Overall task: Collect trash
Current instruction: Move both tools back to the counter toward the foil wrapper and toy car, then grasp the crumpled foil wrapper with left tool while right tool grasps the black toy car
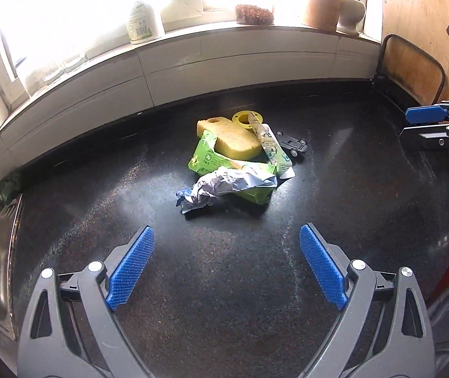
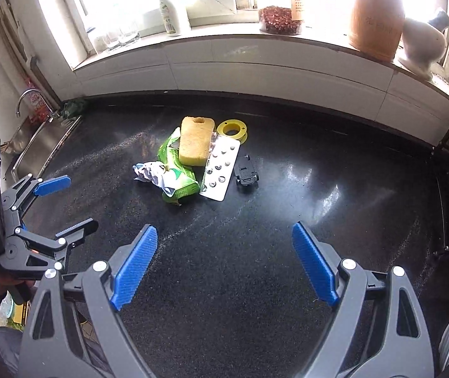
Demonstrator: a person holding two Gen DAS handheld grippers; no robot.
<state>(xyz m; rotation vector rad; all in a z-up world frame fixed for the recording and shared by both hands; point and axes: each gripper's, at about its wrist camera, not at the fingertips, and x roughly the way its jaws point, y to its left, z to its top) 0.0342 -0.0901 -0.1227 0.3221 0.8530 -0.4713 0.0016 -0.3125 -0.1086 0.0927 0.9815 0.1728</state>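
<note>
Trash [image 2: 192, 160] sits heaped mid-tabletop [image 2: 256, 267], near the tiled wall under the window: a yellow sponge [image 2: 194, 141] on a torn green wrapper [image 2: 177, 176], crumpled paper [image 2: 148, 173], a blister pack [image 2: 221, 170], a yellow ring [image 2: 232, 129] and a small black toy car [image 2: 245, 171]. Both left tongs [image 1: 226, 263] and right tongs [image 2: 224, 264] hang released and bare, well short of the pile, so nothing is picked yet; this looks like the approach. Sponge and blister pack run lengthwise toward the wall. I'd guess the next grab should close across a short side.
</note>
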